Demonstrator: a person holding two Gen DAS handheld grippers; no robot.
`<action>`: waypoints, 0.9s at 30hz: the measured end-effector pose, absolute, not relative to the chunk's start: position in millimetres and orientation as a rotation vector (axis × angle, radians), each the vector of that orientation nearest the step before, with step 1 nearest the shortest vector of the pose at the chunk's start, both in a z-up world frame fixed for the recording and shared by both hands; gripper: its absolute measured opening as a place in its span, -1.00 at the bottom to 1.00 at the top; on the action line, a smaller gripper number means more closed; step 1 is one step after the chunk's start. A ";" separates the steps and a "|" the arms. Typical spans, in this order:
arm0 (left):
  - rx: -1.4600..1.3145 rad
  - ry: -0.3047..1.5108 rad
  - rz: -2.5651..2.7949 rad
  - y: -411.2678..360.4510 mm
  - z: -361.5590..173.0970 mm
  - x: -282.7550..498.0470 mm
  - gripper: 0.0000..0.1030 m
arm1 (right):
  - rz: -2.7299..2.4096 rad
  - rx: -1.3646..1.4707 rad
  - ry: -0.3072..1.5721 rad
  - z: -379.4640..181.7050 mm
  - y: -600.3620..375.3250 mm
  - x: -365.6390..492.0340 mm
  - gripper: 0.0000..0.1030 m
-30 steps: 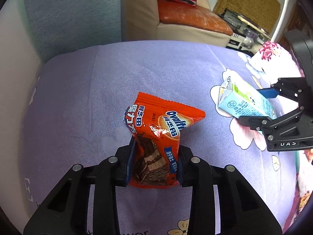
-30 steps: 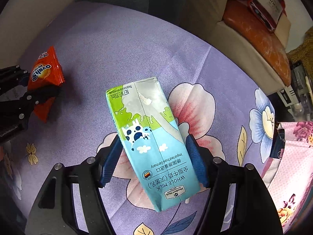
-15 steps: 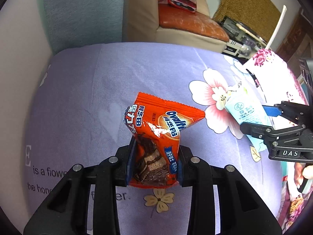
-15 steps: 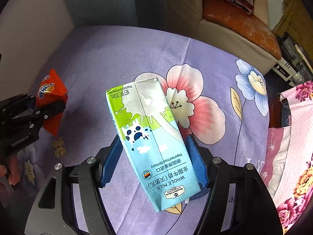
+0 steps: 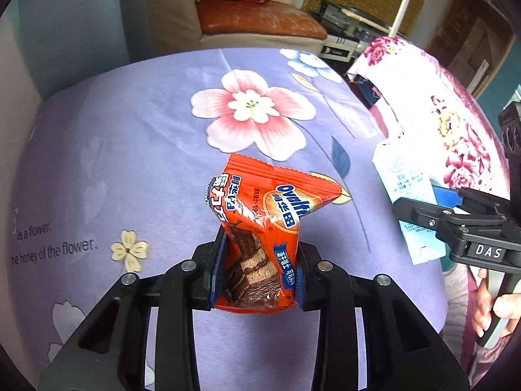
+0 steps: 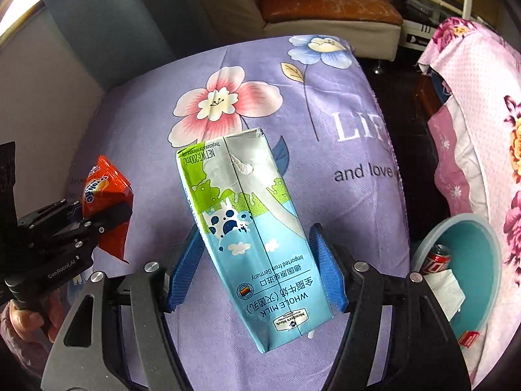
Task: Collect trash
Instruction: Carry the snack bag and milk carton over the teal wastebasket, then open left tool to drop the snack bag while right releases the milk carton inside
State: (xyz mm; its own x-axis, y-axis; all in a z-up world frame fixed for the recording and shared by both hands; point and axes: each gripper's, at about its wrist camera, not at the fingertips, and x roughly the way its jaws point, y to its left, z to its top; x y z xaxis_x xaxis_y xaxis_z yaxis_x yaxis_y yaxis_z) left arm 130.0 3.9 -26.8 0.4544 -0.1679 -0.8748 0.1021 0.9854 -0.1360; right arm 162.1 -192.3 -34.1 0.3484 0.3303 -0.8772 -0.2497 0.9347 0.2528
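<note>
- We hold a black two-finger gripper in each hand above a bed covered in a lilac sheet printed with large pink flowers and lettering.
- Our left gripper is squeezed tight on the lower end of a crinkled orange foil snack wrapper; the wrapper stands up between the blue pads, clear of the sheet.
- Our right gripper clamps a small blue-and-green whole-milk carton across its width, its jaws standing fairly wide because the carton fills them. The carton tilts, its torn silver top pointing away from us, also lifted off the sheet.
- A round teal plastic bin sits low at the right edge of the right wrist view, beside the bed. Inside it we see a red drinks can and crumpled white paper.
- We judge both pieces are held aloft so they can be carried to that bin together.
- The bin is nearer the carton, so the carton probably drops first.
</note>
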 end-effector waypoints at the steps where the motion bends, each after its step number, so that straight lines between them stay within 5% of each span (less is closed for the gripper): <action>1: -0.065 1.090 -0.182 -7.8 -27.2 126.8 -0.33 | 0.359 0.099 1.152 -34.2 -203.9 155.6 0.23; 27: 0.179 1.133 -0.454 -258.2 -42.8 118.8 -0.33 | 0.039 0.412 1.008 -46.0 -442.8 84.2 0.23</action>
